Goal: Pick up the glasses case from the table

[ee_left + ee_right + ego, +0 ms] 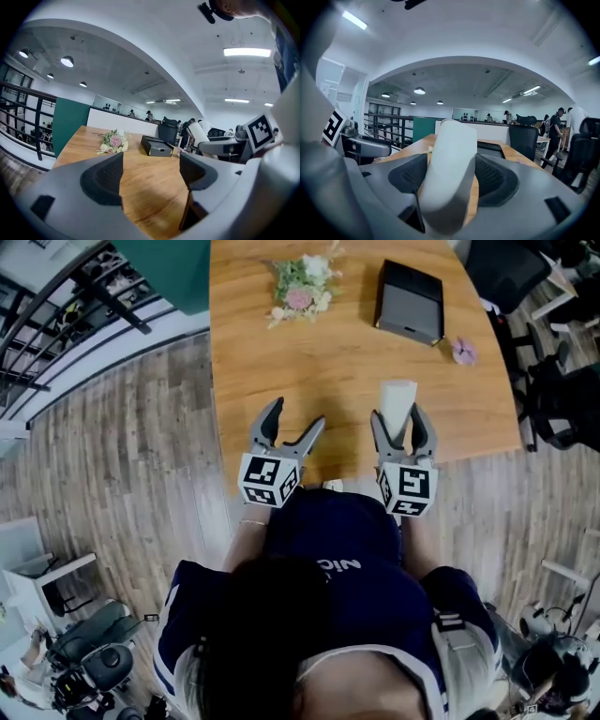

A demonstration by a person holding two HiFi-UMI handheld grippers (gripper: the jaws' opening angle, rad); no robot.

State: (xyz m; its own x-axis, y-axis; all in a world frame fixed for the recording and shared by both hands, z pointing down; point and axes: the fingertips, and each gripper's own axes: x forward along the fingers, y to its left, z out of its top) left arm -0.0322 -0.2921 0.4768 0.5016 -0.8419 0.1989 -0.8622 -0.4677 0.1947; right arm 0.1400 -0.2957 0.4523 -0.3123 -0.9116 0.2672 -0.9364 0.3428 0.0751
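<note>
Head view first: the right tool sits in the lower middle of the frame over the near edge of the wooden tabletop. It's got the white glasses case clamped between its two jaws, with the case poking out toward the top of the frame. The left tool is just to the left of it, jaws spread, nothing in them. Up top there's a small bunch of flowers, a black box to the right of it, and a little purple thing near the right edge of the tabletop.

Left gripper view: the left tool is wide open, and only bare wood shows between the jaws. The flowers and the box sit mid-frame. Over on the right you can see the case sticking up from the other tool, and it looks to be off the wood.

Right gripper view: the case fills the centre, tilted up and a bit to the right. Both jaws are pressed against its sides, and they stand pretty wide because the case is chunky. The left tool shows at the left edge, and a bit of the box peeks out behind the case.
</note>
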